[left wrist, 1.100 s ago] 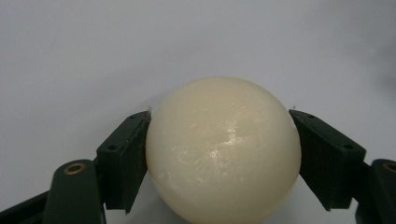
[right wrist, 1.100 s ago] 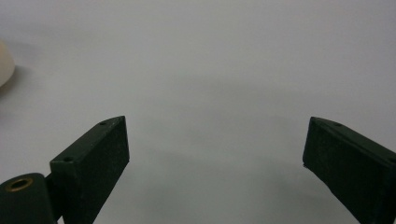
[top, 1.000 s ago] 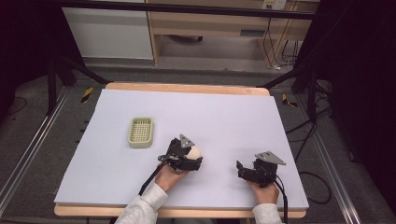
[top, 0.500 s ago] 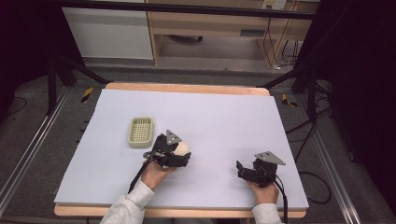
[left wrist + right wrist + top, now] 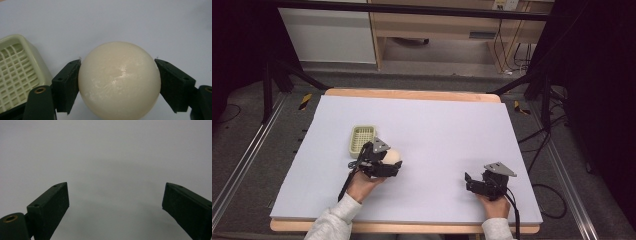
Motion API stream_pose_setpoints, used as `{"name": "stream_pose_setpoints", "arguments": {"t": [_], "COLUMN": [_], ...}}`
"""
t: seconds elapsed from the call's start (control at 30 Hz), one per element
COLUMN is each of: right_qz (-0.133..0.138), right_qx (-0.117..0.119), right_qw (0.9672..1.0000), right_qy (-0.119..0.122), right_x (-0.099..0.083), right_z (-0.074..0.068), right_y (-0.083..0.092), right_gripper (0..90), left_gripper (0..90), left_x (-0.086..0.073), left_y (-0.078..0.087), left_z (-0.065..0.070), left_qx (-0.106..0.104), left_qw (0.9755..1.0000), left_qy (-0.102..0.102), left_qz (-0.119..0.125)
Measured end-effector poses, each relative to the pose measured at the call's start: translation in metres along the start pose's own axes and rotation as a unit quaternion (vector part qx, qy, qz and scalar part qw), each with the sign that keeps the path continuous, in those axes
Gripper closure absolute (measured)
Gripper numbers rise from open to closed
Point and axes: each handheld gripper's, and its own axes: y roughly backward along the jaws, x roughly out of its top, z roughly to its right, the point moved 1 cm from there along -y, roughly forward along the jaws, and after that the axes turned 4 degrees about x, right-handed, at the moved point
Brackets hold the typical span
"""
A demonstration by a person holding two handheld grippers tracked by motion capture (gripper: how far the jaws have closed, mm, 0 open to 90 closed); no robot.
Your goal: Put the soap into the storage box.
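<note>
A cream ball [image 5: 119,81] sits between the two black jaws of my left gripper [image 5: 117,83], which is shut on it. In the high view the left gripper [image 5: 389,160] holds the ball [image 5: 393,156] just right of a pale green slotted basket [image 5: 362,138]. The same basket [image 5: 17,72] lies at the left of the left gripper view, close to the left jaw. My right gripper [image 5: 469,184] rests near the table's front right, and in its own view the right gripper [image 5: 115,205] stands open over bare mat.
The table is covered by a pale lavender mat [image 5: 437,130] with a wooden edge [image 5: 412,95] at the back. Beyond it stand wooden furniture [image 5: 437,25] and black frame legs [image 5: 267,85]. Cables [image 5: 532,145] trail off the right side.
My left gripper has carried the cream ball leftward and a little away from the front edge, ending beside the basket. The right gripper has stayed put.
</note>
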Motion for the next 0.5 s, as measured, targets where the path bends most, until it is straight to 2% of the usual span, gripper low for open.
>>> {"name": "stream_pose_setpoints", "arguments": {"t": [0.1,0.17,0.27,0.5], "right_qz": [-0.002,-0.001,0.000,0.000], "right_qx": [0.000,0.000,0.001,0.003], "right_qw": [1.0000,1.0000,1.0000,1.0000], "right_qy": [-0.001,0.000,0.002,0.001], "right_x": [0.000,0.000,0.000,0.001], "right_z": [0.000,0.000,0.000,-0.001], "right_y": [-0.001,0.000,0.000,0.000], "right_gripper": [7.6,7.6,7.6,7.6], "left_gripper": [24.1,24.1,24.2,24.1], "left_x": [-0.001,0.000,0.000,0.002], "left_y": [0.003,0.005,0.007,0.010], "left_z": [-0.007,-0.014,-0.018,-0.036], "left_qx": [0.003,0.004,0.005,0.014], "left_qw": [1.0000,0.9997,0.9997,0.9989], "left_qy": [0.006,0.020,0.022,0.041], "left_qz": [0.002,0.009,0.009,0.014]}}
